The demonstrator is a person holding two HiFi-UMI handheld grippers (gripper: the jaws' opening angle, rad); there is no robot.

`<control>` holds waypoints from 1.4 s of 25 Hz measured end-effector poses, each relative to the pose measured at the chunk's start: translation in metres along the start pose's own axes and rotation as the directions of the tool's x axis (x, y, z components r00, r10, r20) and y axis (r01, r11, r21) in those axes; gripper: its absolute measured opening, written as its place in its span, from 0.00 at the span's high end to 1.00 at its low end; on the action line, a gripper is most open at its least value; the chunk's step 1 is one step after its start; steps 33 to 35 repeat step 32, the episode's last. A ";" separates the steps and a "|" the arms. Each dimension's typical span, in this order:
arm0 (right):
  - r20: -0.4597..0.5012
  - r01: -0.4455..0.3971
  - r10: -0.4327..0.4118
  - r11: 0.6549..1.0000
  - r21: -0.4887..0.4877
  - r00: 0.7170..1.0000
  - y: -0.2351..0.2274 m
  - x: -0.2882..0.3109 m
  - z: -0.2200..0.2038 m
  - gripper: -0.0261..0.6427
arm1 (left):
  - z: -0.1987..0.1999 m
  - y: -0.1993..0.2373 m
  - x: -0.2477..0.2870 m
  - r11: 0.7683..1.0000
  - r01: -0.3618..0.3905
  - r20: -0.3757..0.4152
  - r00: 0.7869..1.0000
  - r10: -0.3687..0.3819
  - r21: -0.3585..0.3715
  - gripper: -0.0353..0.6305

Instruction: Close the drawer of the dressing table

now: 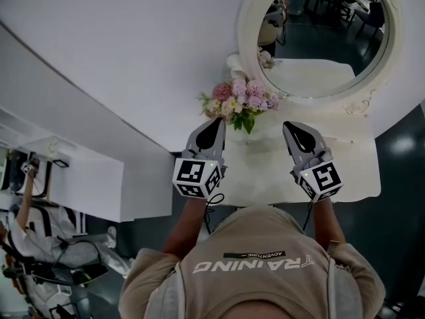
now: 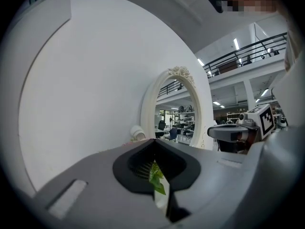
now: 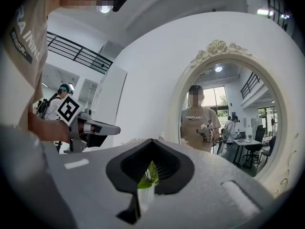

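The white dressing table (image 1: pixel 352 168) lies below me, and its drawer shows in no view. My left gripper (image 1: pixel 216 126) hovers over the tabletop just left of a white vase of pink flowers (image 1: pixel 240 102). Its jaws meet at the tip with nothing between them (image 2: pixel 155 142). My right gripper (image 1: pixel 292 129) hangs to the right of the flowers, level with the left one, also shut and empty (image 3: pixel 151 141). Each gripper view shows the other gripper beside it, the right gripper (image 2: pixel 233 133) and the left gripper (image 3: pixel 93 128). Green leaves peep through the slit between each pair of jaws.
An oval mirror in an ornate white frame (image 1: pixel 249 38) stands at the back of the tabletop against a white wall (image 1: pixel 133 58). A small white round object (image 1: pixel 234 62) sits by the frame. White furniture (image 1: pixel 86 178) and a seated person (image 1: pixel 30 231) are at the left.
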State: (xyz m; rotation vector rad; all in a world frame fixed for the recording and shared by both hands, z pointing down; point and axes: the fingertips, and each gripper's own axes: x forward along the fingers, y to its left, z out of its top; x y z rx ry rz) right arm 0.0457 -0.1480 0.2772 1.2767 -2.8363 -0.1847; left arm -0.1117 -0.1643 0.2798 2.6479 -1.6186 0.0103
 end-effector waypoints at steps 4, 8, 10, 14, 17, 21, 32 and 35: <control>0.017 0.014 -0.014 1.000 0.000 1.000 -0.008 0.001 0.001 0.96 | -0.002 0.000 0.004 1.000 0.001 -0.001 1.000 -0.001 0.023 0.92; 0.006 0.009 -0.009 1.000 -0.008 1.000 -0.007 -0.001 -0.001 0.96 | -0.004 0.004 0.004 1.000 -0.012 -0.001 1.000 0.012 0.005 0.92; -0.005 0.003 -0.003 1.000 -0.006 1.000 -0.007 0.000 -0.002 0.96 | 0.000 0.004 0.005 1.000 -0.013 0.002 1.000 0.013 0.001 0.92; -0.020 -0.009 0.010 1.000 0.020 1.000 -0.005 -0.002 -0.012 0.96 | -0.004 0.003 0.004 1.000 -0.018 -0.011 1.000 0.018 -0.006 0.92; -0.015 -0.020 0.020 0.999 0.025 1.000 -0.003 -0.001 -0.013 0.96 | -0.009 0.007 0.000 1.000 -0.030 -0.024 0.999 0.030 -0.006 0.92; -0.027 -0.025 0.027 0.999 0.042 0.999 0.001 -0.002 -0.022 0.96 | -0.013 0.006 -0.003 1.000 -0.029 -0.036 0.999 0.029 -0.003 0.92; -0.042 -0.015 0.016 0.999 0.044 0.999 -0.005 -0.004 -0.028 0.96 | -0.021 0.005 0.001 1.000 -0.028 -0.046 0.999 0.028 -0.011 0.92; -0.042 -0.015 0.016 0.999 0.044 0.999 -0.005 -0.004 -0.028 0.96 | -0.021 0.005 0.001 1.000 -0.028 -0.046 0.999 0.028 -0.011 0.92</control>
